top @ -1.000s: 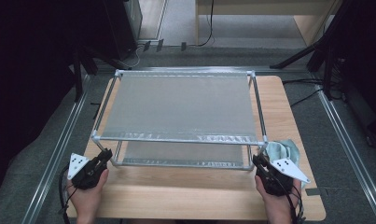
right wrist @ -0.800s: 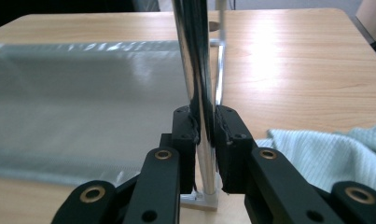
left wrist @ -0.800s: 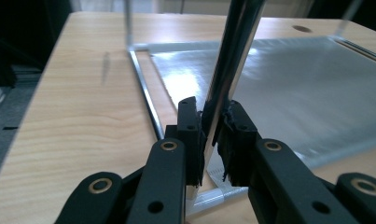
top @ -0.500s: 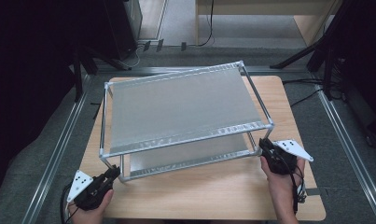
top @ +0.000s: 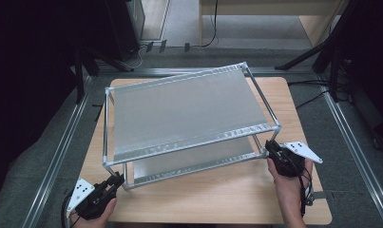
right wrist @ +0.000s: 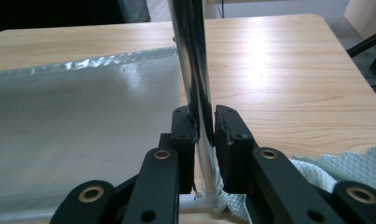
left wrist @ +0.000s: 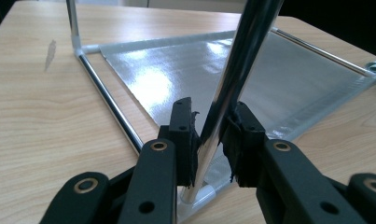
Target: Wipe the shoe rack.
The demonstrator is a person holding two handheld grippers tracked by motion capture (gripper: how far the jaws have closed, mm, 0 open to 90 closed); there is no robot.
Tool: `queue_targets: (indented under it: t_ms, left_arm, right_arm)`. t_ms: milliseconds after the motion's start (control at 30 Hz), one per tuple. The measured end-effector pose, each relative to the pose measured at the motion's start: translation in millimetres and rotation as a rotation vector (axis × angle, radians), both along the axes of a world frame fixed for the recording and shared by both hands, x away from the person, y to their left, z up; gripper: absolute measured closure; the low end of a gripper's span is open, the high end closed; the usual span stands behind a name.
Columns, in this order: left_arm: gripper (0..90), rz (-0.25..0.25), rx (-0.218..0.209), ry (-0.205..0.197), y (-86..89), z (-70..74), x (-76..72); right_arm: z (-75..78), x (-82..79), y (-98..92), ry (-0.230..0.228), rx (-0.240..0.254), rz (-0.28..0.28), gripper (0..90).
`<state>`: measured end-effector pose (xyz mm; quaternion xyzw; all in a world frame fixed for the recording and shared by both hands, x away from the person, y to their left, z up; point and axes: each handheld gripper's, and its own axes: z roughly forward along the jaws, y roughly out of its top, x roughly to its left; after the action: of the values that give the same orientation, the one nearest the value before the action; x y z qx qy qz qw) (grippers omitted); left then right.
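A two-shelf metal rack (top: 189,109) with silvery shelves stands skewed on the wooden table (top: 217,199). My left gripper (top: 119,178) is at its near left leg. In the left gripper view that chrome leg (left wrist: 244,56) runs between the jaws of the gripper (left wrist: 211,116), which have just been opening; the leg lies against the right pad (left wrist: 241,126) with a slit on the other side. My right gripper (top: 269,145) is at the near right leg. In the right gripper view the gripper (right wrist: 205,119) is shut on that leg (right wrist: 188,46), with both pads against it.
A pale green paper towel (right wrist: 335,175) lies on the table just right of the right gripper. Aluminium rails (top: 61,152) run along the floor on both sides of the table. Bare wood stretches in front of the rack.
The rack has turned from square to skewed: its left front corner came toward the near edge with the left hand, and its right front corner went away with the right hand.
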<state>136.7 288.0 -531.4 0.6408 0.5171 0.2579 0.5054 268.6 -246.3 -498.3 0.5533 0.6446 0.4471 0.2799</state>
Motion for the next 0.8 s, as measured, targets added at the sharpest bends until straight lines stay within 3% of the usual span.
queue_targets:
  t_ms: [100, 167, 267, 333, 467, 633, 733, 800]
  left_arm:
    - [77.2, -0.004, 0.003, -0.002, 1.4, 0.4, 0.3]
    - [78.2, -0.008, 0.011, -0.004, 1.3, 0.5, 0.1]
    - [78.4, -0.013, 0.011, -0.003, 1.5, 0.9, 0.2]
    - [77.1, 0.01, 0.02, -0.004, -0.3, 1.3, 0.1]
    - [71.9, 0.033, 0.025, -0.025, -1.5, 3.9, -1.8]
    - [72.0, 0.025, 0.005, -0.014, 0.4, 3.0, -0.9]
    - [72.6, 0.026, 0.014, -0.011, -0.2, 3.2, -1.0]
    - [73.2, 0.025, 0.044, -0.018, -1.4, 3.5, -1.8]
  right_arm:
    - [3.5, -3.6, -5.9, -0.022, 0.034, 0.035, 63.1]
    - [7.8, -8.3, -11.4, -0.03, 0.028, 0.037, 56.2]
    - [12.3, -15.0, -20.2, -0.046, 0.014, 0.024, 54.3]
    - [13.2, -17.1, -27.6, -0.047, 0.004, 0.008, 53.4]
    - [12.7, -18.0, -41.4, -0.041, 0.031, -0.043, 52.0]
    - [7.7, -15.8, -54.9, 0.051, -0.011, -0.194, 44.7]
    - [-1.9, -21.0, -60.3, 0.116, -0.009, -0.205, 40.7]
    - [-11.0, -27.4, -62.0, 0.15, -0.041, -0.214, 40.4]
